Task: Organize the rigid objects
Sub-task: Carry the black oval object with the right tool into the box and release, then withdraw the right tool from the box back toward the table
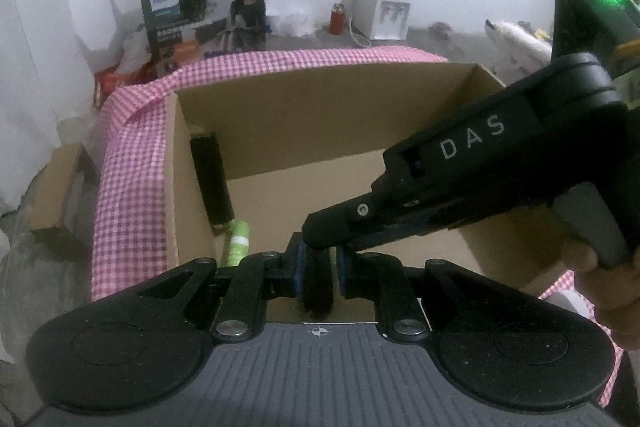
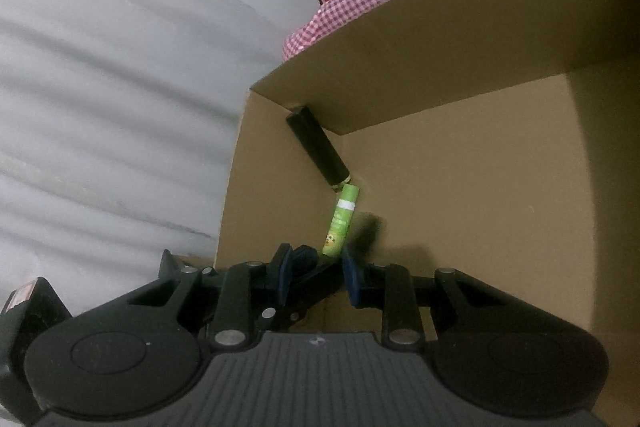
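An open cardboard box [image 1: 320,115] holds a black cylinder [image 1: 212,179] leaning along its left wall and a green tube [image 1: 238,243] at the cylinder's lower end. My left gripper [image 1: 322,267] hangs over the box's near edge, shut on a slim black object [image 1: 317,291]. My right gripper [image 1: 320,241] reaches in from the right, its tips just above the left fingertips. In the right wrist view my right gripper [image 2: 318,275] is over the box floor [image 2: 460,187], close to the green tube [image 2: 340,223] and black cylinder [image 2: 318,151]. Dark shapes fill its gap, so its grip is unclear.
The box sits on a pink checked cloth [image 1: 132,163]. Behind it stand a printed carton [image 1: 200,19], a red bottle [image 1: 337,19] and a water dispenser [image 1: 386,3]. A small cardboard box [image 1: 56,195] lies on the floor at left. A person's hand [image 1: 608,287] grips the right tool.
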Demonstrator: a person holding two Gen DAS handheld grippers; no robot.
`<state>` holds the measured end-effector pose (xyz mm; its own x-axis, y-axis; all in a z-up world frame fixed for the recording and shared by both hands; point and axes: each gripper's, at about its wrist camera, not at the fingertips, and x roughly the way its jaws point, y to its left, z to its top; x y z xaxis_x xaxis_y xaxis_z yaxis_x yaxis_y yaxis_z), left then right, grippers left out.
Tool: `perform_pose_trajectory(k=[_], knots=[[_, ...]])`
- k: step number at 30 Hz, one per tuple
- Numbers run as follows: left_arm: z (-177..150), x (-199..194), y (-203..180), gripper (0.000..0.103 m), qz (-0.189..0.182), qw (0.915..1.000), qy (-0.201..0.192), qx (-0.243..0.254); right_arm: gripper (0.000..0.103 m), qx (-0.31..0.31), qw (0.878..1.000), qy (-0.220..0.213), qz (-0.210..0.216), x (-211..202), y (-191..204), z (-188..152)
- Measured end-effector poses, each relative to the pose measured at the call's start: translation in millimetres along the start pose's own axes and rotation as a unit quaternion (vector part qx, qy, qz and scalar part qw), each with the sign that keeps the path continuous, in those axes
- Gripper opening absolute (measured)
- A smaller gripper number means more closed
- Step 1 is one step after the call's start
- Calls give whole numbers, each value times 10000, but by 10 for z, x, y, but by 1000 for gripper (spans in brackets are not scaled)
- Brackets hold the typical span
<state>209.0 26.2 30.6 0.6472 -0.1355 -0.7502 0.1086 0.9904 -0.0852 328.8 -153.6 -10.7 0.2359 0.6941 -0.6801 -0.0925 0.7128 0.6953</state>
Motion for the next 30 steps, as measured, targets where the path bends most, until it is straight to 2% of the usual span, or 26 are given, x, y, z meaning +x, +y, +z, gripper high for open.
perform_pose_trajectory(k=[5,11,12,14,15,17,19,24,26,30], knots=[[-9,-103,-8,18,-3,9999,-142,-51,31,-53,10000,-78,16,-143,66,-127],[-43,-385,-19,28,-72,9991,-421,-84,32,-229,9991,-354,69,-386,185,-236],[-59,-453,-28,33,-78,9987,-496,-73,33,-289,9987,-424,80,-458,217,-265],[-89,-571,-36,39,-101,9979,-640,-54,48,-415,9973,-596,84,-605,283,-332],[-110,-644,-51,44,-117,9974,-714,-36,51,-504,9963,-690,84,-695,322,-378],[-150,-777,-90,53,-147,9963,-849,10,53,-739,9932,-900,62,-884,411,-496],[-203,-885,-137,68,-203,9951,-961,88,57,-939,9896,-1089,53,-1083,478,-636],[-383,-1094,-298,90,-385,9918,-1172,334,70,-1309,9777,-1644,-9,-1577,520,-1081],[-458,-1117,-360,95,-440,9907,-1209,446,75,-1403,9733,-1814,-106,-1697,493,-1272],[-635,-1105,-462,98,-522,9898,-1197,576,75,-1418,9682,-2032,-342,-1851,379,-1600]])
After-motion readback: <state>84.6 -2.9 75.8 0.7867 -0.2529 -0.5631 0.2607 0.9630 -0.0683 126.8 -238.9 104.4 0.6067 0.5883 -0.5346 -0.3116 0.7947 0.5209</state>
